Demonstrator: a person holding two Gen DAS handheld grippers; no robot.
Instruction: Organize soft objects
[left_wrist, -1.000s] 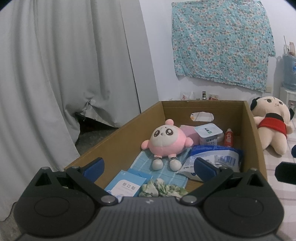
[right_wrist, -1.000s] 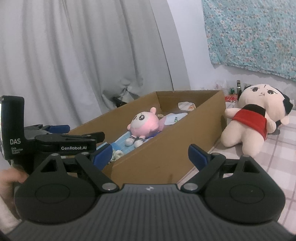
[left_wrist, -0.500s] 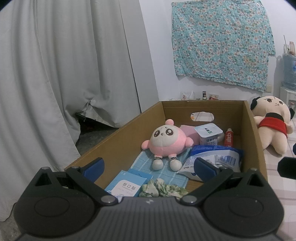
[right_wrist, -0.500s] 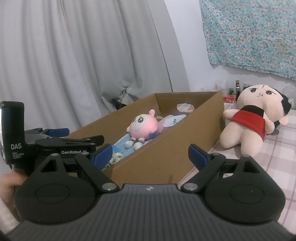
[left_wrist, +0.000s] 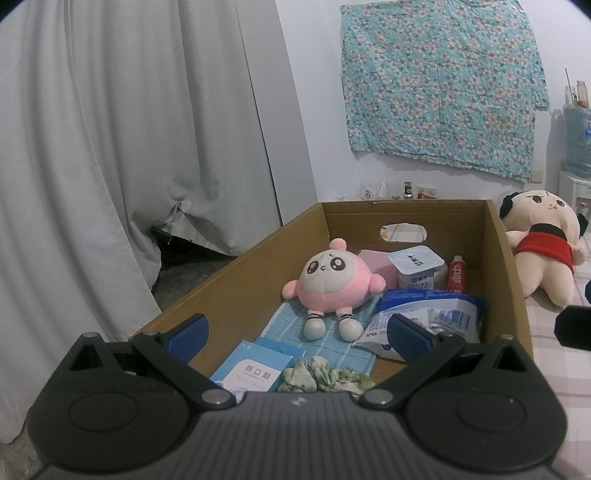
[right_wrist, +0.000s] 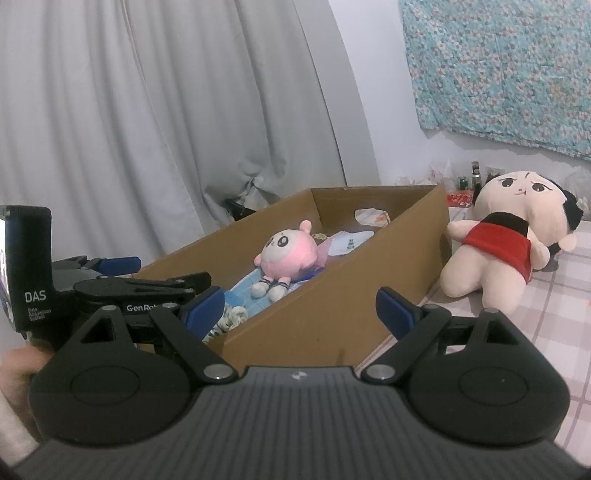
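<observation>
A cardboard box (left_wrist: 506, 266) stands on the bed; it also shows in the right wrist view (right_wrist: 332, 325). Inside lies a pink plush doll (left_wrist: 332, 284) on a blue checked cloth (left_wrist: 325, 343), with a green scrunchie (left_wrist: 325, 378) at the near end. The pink doll also shows in the right wrist view (right_wrist: 288, 254). A larger cream plush doll in a red top (right_wrist: 495, 251) lies on the bed right of the box, also in the left wrist view (left_wrist: 539, 247). My left gripper (left_wrist: 295, 332) is open and empty over the box's near end. My right gripper (right_wrist: 299, 310) is open and empty, in front of the box's right wall.
The box also holds a white tub (left_wrist: 415, 267), a red tube (left_wrist: 456, 277), a blue-white pouch (left_wrist: 428, 314), a pink block (left_wrist: 376, 260) and a light blue packet (left_wrist: 251, 373). Grey curtains (left_wrist: 129, 147) hang to the left. A floral cloth (left_wrist: 439, 81) hangs on the wall.
The right gripper's view has shifted slightly, with the box and cream doll sitting a little lower and nearer. The left gripper has barely moved. Both stay open.
</observation>
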